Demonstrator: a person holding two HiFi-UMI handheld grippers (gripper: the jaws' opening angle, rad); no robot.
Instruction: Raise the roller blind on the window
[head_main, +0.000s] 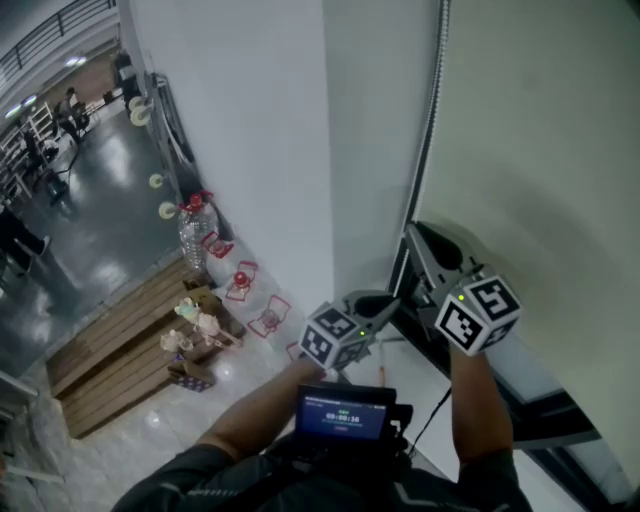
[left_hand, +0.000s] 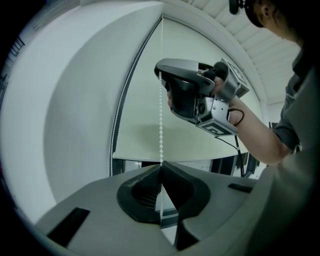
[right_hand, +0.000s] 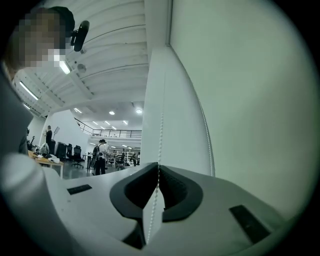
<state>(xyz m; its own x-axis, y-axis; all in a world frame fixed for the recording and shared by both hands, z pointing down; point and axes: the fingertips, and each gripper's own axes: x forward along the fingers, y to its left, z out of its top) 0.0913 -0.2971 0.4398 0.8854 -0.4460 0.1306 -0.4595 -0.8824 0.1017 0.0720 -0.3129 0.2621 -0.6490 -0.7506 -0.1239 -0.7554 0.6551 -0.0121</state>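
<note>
Your left gripper (left_hand: 161, 172) pinched the bead chain (left_hand: 161, 125); just above it, your right gripper (left_hand: 161, 74) met the same chain, the roller blind (left_hand: 137, 130) beyond.

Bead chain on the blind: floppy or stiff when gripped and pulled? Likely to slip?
Probably floppy: the bead chain is a thin string of small beads, straight where it hangs taut between the left gripper and right gripper. Slip seems unlikely: both grippers' ribbed jaws are closed on it, and beads should catch. Likely light; the blind supplies the resistance.
</note>
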